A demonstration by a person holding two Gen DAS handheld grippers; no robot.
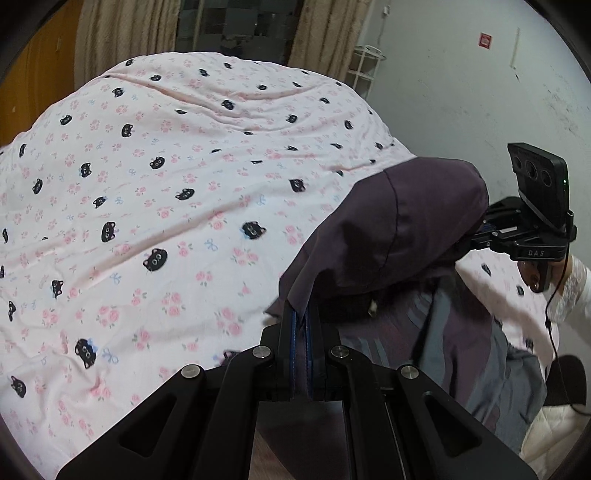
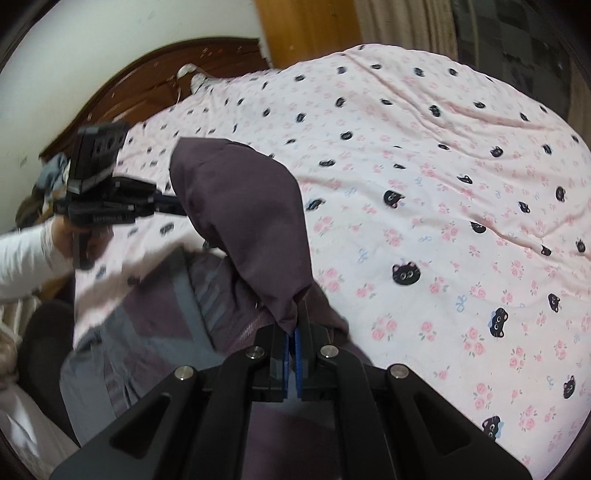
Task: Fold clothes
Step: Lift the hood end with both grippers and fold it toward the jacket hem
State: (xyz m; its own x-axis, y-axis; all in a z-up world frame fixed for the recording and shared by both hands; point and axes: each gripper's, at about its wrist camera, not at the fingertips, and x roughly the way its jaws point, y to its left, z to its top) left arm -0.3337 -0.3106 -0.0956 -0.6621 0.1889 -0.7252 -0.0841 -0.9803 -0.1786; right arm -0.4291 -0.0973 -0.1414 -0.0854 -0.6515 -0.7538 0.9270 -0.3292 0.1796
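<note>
A dark purple garment (image 1: 406, 229) with grey panels and stripes hangs lifted above the bed, its lower part trailing on the sheet. In the left wrist view my left gripper (image 1: 301, 314) is shut on one edge of the cloth. My right gripper (image 1: 476, 236) comes in from the right, its tips buried in the fabric. The right wrist view shows the right gripper (image 2: 297, 310) shut on a bunched corner of the garment (image 2: 243, 221). The left gripper (image 2: 177, 208) reaches into the cloth from the left, held by a hand in a white sleeve (image 2: 22, 258).
The bed is covered by a pink sheet (image 1: 147, 184) printed with roses and black cat faces. A dark wooden headboard (image 2: 147, 81) with a heap of clothes (image 2: 51, 173) beside it stands at the left. Curtains (image 1: 122, 29) and a white rack (image 1: 365, 70) lie beyond the bed.
</note>
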